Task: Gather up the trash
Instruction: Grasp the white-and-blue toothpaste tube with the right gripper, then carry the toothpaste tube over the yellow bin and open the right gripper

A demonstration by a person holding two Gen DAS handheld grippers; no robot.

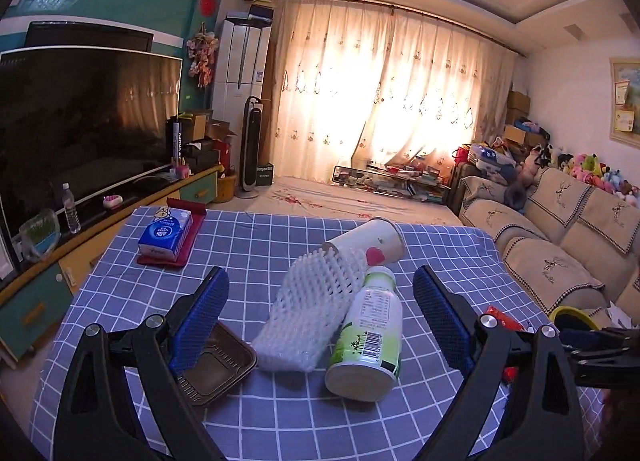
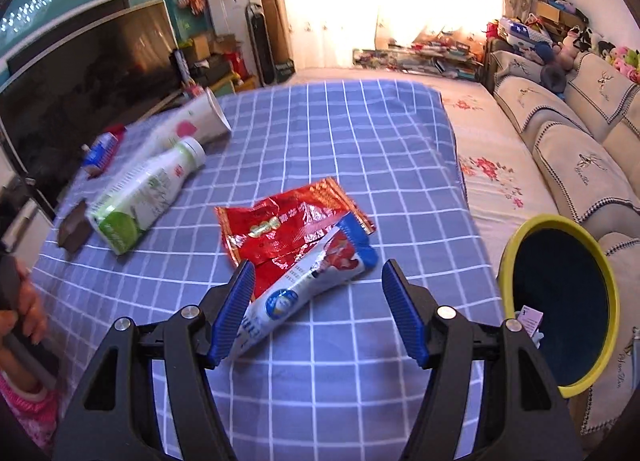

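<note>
My left gripper (image 1: pixel 320 281) is open above the blue checked table (image 1: pixel 248 245). Between its fingers lie a white foam net sleeve (image 1: pixel 308 313), a green-and-white plastic bottle (image 1: pixel 370 337) on its side and a tipped paper cup (image 1: pixel 372 241). A brown plastic tray (image 1: pixel 216 369) lies under the left finger. My right gripper (image 2: pixel 318 273) is open over a red snack wrapper (image 2: pixel 288 229) and a white-and-blue wrapper (image 2: pixel 308 281). The bottle (image 2: pixel 140 197), cup (image 2: pixel 192 121) and tray (image 2: pixel 74 229) show at the left in the right wrist view.
A yellow-rimmed trash bin (image 2: pixel 560 305) stands off the table's right edge, by the sofa (image 2: pixel 580 149). A blue tissue pack (image 1: pixel 166 233) on a red tray sits at the table's far left. A TV cabinet (image 1: pixel 40 273) runs along the left.
</note>
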